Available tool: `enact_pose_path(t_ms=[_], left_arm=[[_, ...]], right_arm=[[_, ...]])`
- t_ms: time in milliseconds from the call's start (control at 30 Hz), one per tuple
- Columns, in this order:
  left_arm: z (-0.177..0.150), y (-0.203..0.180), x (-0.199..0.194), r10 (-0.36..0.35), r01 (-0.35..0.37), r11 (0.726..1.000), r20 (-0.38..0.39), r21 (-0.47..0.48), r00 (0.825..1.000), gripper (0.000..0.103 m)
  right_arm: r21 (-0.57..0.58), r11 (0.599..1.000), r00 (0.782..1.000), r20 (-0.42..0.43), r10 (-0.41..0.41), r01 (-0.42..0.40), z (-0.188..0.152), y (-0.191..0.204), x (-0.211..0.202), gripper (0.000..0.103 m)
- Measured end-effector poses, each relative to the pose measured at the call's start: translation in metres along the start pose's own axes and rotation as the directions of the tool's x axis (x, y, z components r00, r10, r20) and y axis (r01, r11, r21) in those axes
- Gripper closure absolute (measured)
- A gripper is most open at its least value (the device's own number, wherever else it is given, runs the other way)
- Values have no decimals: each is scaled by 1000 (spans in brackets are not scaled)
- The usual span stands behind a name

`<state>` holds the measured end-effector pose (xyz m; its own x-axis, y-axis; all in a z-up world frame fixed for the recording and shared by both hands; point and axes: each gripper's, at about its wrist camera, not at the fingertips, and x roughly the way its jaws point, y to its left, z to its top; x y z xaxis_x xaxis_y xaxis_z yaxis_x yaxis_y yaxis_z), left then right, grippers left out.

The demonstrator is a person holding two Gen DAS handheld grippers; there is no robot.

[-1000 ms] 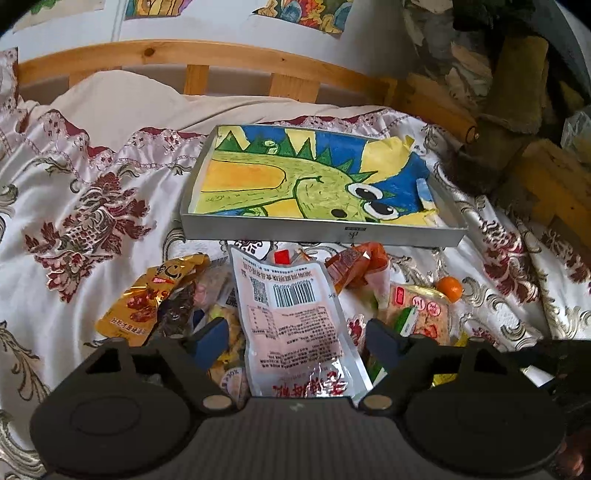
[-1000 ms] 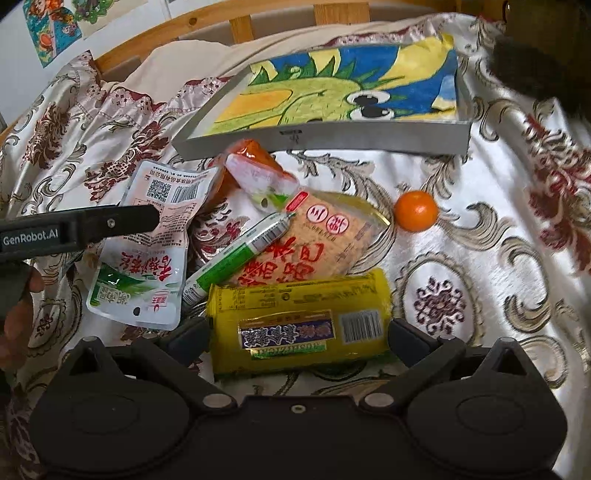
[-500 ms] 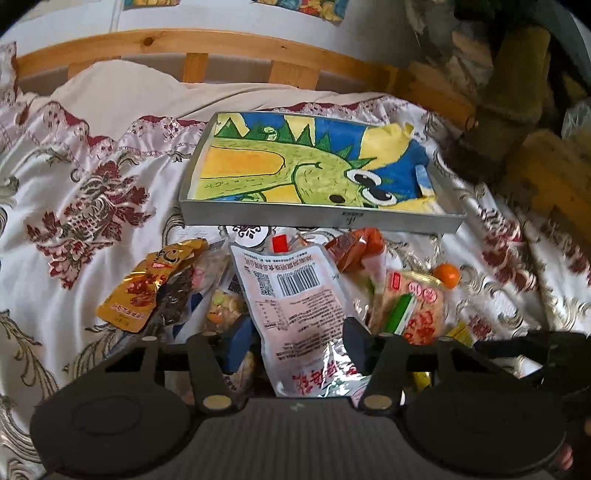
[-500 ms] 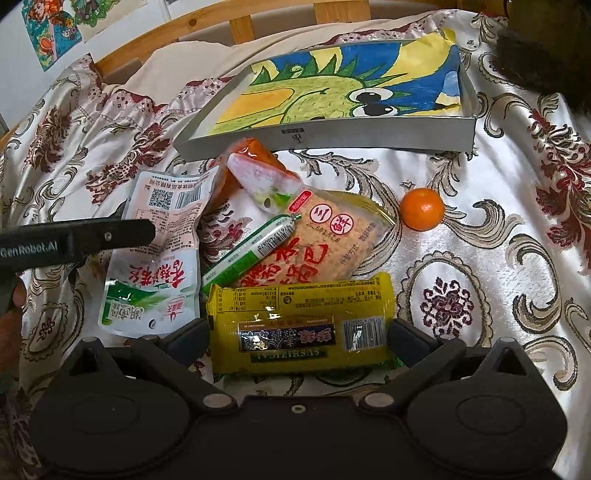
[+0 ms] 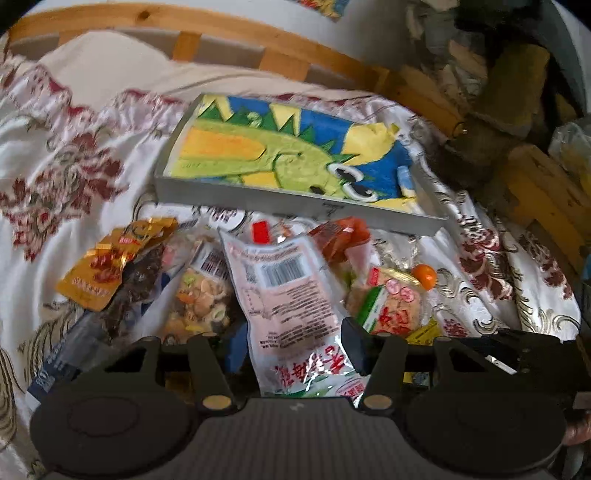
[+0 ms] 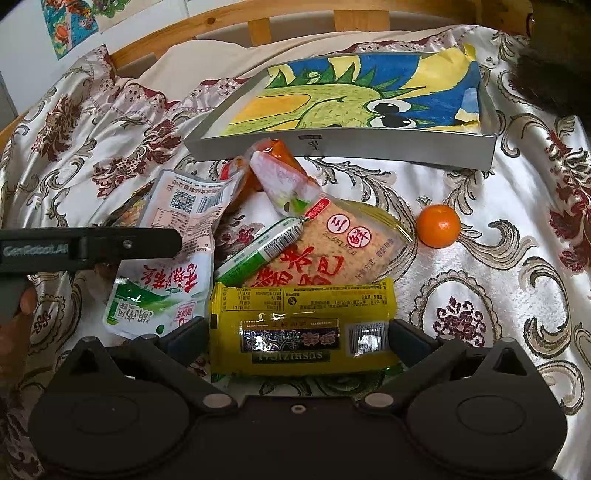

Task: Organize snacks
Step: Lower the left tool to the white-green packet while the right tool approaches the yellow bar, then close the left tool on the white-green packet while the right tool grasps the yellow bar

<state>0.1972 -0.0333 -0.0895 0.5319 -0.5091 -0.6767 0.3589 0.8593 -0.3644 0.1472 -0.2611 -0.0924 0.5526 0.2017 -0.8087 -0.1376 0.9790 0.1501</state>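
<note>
A pile of snack packets lies on a floral bedspread before a grey tray point(image 5: 295, 206) lined with a dinosaur drawing. My left gripper point(image 5: 293, 345) is shut on a pale pink pouch point(image 5: 291, 295), its fingers pressing both edges; the pouch also shows in the right wrist view point(image 6: 166, 258). My right gripper point(image 6: 297, 341) is open, its fingers straddling a yellow packet point(image 6: 303, 328) that lies on the bed. Beyond it lie an orange cracker packet point(image 6: 332, 251), a green sausage stick point(image 6: 258, 254) and a small orange point(image 6: 439, 226).
Left of the pouch are a gold packet point(image 5: 107, 269), a dark packet and a mixed-nut bag point(image 5: 195, 299). A red-orange packet point(image 6: 280, 173) lies near the tray point(image 6: 369, 144). A wooden headboard point(image 5: 221, 33) and pillow stand behind. Cluttered wooden items sit at right.
My left gripper's fingers have closed in from wide open onto the pink pouch and the view has shifted. The right gripper has stayed open around the yellow packet.
</note>
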Motion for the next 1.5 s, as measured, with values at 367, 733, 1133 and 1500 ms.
enact_pose_path(t_ms=[367, 733, 1133, 1500], left_arm=[[-1, -4, 8, 68, -67, 998, -55, 20, 996, 64], [-1, -11, -4, 100, -101, 994, -20, -36, 995, 96], [-8, -55, -32, 228, -246, 954, 119, 169, 966, 100], [-9, -65, -61, 246, -285, 938, 201, 196, 948, 100]], right_arm=[[-17, 1000, 1000, -9, -15, 15, -1, 0, 10, 1], [-124, 987, 994, 22, -103, 105, -3, 15, 1, 16], [-353, 882, 948, 177, -266, 313, -14, 39, -9, 17], [-345, 845, 901, 302, -312, 408, -16, 43, -30, 17]])
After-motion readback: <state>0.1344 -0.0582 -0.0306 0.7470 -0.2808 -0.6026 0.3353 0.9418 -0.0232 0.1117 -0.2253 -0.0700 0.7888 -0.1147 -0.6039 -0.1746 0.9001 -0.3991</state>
